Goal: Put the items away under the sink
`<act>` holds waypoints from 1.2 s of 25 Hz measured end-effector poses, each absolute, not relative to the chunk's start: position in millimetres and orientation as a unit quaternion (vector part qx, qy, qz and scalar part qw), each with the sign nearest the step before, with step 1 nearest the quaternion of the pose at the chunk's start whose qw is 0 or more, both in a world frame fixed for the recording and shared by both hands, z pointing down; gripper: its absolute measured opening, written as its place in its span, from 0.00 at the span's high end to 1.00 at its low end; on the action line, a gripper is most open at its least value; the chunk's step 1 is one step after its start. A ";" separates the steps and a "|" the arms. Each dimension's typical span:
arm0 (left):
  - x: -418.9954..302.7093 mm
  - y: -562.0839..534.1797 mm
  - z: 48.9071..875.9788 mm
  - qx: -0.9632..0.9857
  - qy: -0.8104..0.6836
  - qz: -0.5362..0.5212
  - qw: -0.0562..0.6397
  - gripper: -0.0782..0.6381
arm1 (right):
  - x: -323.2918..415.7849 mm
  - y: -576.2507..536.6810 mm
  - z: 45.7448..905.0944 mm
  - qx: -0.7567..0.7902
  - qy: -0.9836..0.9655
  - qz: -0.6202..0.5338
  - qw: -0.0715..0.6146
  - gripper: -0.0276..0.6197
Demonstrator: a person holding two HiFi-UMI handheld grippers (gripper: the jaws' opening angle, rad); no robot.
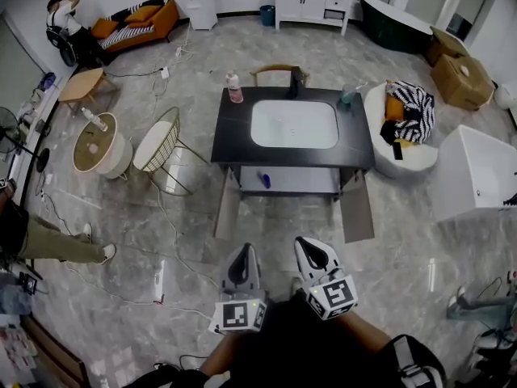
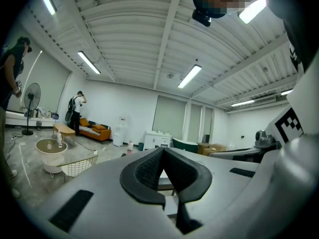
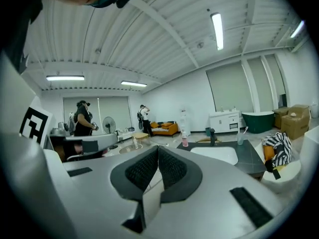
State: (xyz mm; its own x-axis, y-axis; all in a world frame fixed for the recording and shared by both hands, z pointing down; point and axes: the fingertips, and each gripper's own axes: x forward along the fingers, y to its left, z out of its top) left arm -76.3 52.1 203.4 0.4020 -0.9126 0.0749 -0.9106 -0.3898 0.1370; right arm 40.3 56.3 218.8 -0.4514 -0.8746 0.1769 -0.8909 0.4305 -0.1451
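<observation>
A black vanity (image 1: 230,140) with a white sink basin (image 1: 293,124) stands ahead of me. Both cabinet doors (image 1: 227,204) below it hang open. A small blue item (image 1: 264,179) lies on the shelf under the basin. On the countertop stand a pink bottle (image 1: 234,88), a dark faucet (image 1: 295,82) and a cup with a toothbrush (image 1: 347,94). My left gripper (image 1: 242,250) and right gripper (image 1: 310,245) are held low near my body, well short of the vanity. Both are shut and empty. The right gripper view shows the pink bottle (image 3: 185,141) and the cup (image 3: 240,138).
A wire chair (image 1: 161,140) and a round side table (image 1: 95,144) stand left of the vanity. A white tub seat with a striped cloth (image 1: 412,111) and a white box (image 1: 477,172) are to the right. Cables (image 1: 161,249) trail on the floor; a person's leg (image 1: 56,241) is at left.
</observation>
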 end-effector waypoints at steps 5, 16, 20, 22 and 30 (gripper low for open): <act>-81.1 56.2 211.4 0.837 -0.542 0.000 0.081 0.87 | 35.1 64.2 222.5 0.526 -0.842 0.112 0.036 0.94; -82.5 54.6 208.4 0.840 -0.540 0.000 0.061 0.87 | 31.9 65.0 223.5 0.523 -0.846 0.094 0.046 0.94; -79.9 57.1 203.8 0.840 -0.539 -0.005 0.063 0.87 | 32.9 69.6 223.3 0.525 -0.844 0.097 0.050 0.94; -78.7 60.1 204.4 0.840 -0.539 -0.007 0.062 0.87 | 32.3 72.7 224.0 0.524 -0.845 0.096 0.051 0.94; -79.3 68.5 206.2 0.839 -0.540 -0.005 0.065 0.87 | 33.5 80.7 227.7 0.528 -0.842 0.100 0.052 0.94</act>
